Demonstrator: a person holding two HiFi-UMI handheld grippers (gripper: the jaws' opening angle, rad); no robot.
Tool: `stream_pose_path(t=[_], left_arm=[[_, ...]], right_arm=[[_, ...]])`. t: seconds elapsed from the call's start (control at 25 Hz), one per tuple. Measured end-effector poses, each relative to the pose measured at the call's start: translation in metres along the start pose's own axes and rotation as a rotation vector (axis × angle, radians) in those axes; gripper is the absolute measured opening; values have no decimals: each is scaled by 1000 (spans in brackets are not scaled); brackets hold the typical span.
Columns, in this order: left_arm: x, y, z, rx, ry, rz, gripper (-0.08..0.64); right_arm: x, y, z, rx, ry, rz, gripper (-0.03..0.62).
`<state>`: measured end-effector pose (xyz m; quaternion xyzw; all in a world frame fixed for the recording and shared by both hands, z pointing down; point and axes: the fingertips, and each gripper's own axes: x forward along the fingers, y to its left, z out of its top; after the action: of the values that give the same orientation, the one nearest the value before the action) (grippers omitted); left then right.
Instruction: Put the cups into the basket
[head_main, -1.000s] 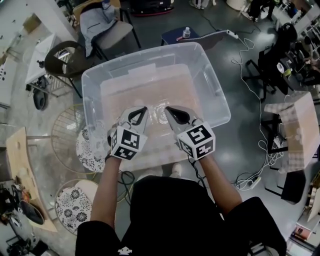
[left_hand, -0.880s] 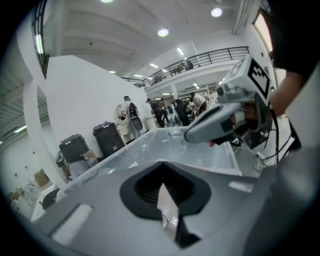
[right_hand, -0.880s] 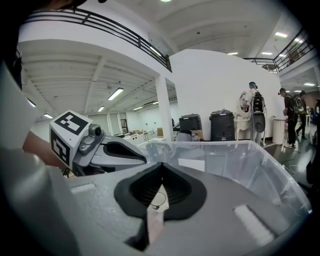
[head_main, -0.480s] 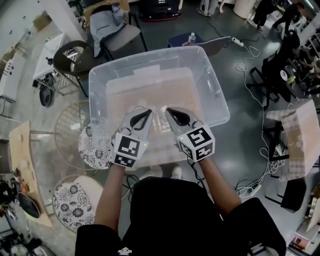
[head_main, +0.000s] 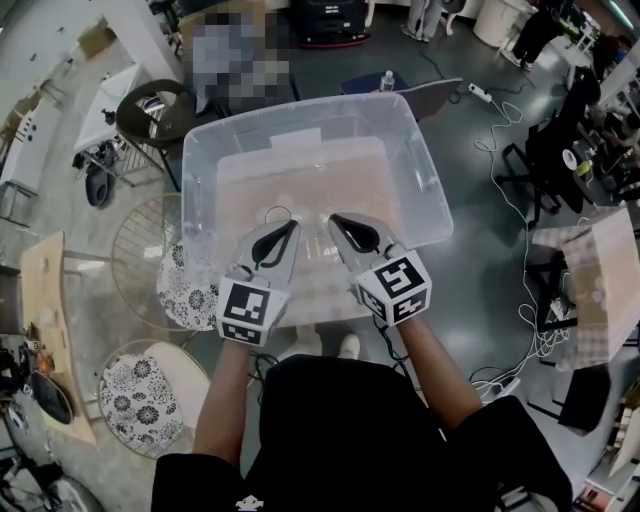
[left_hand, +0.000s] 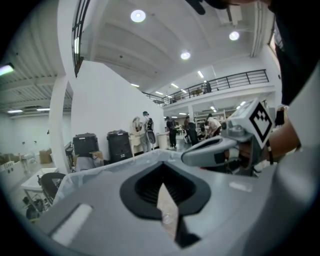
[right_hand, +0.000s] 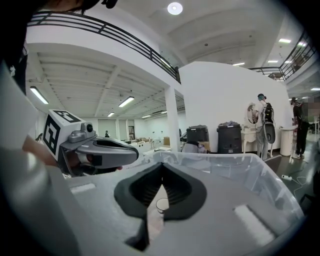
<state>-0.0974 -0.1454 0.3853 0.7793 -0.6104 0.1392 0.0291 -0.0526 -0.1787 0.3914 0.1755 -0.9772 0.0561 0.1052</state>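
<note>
Head view: both forearms reach up from bottom centre. The left gripper (head_main: 287, 227) and right gripper (head_main: 334, 219) hang side by side over the clear basket (head_main: 432, 190), which stands on a grey floor with patterned stools (head_main: 188, 297) at left.

Left gripper view: the tips are pressed together and pinch nothing. The basket's rim (left_hand: 95, 172) runs behind them.

Right gripper view: the tips are also together. Just below centre, a clear cup (right_hand: 161, 204) stands inside the basket beyond them, untouched.

**Surroundings: floor and background**

A patterned stool (head_main: 188, 298) and a second patterned stool (head_main: 140, 400) are noted at left, with a round wire frame (head_main: 135, 262) just beside the upper one. A water bottle (head_main: 388, 80) is seen upright. A white power strip (head_main: 480, 93) is observed on the grey floor (head_main: 480, 260). Two black bins (right_hand: 229, 138) are recorded against a white wall.
</note>
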Motion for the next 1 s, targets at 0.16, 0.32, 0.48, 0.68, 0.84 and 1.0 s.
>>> stream_pose_path(t=[0.16,0.32,0.48,0.68,0.84,1.0], left_arm=[[-10,-6,2,-16,-18,34,6],[-20,-12,5,-31,-39,67,6],[-32,-19,11,-72,-65,111,6],[-45,-37,9,-91,-82,146,6],[-54,-49,4,-101,-76,165,6],[-61,-58,0,-118,-70,175,6]], right_arm=[[-8,6,0,-14,-4,15,3],[-19,10,3,-22,-18,31,3],[-30,16,7,-27,-40,55,3],[-44,25,6,-28,-56,85,3],[-53,30,2,-38,-47,95,3],[-59,36,-3,-41,-41,116,3]])
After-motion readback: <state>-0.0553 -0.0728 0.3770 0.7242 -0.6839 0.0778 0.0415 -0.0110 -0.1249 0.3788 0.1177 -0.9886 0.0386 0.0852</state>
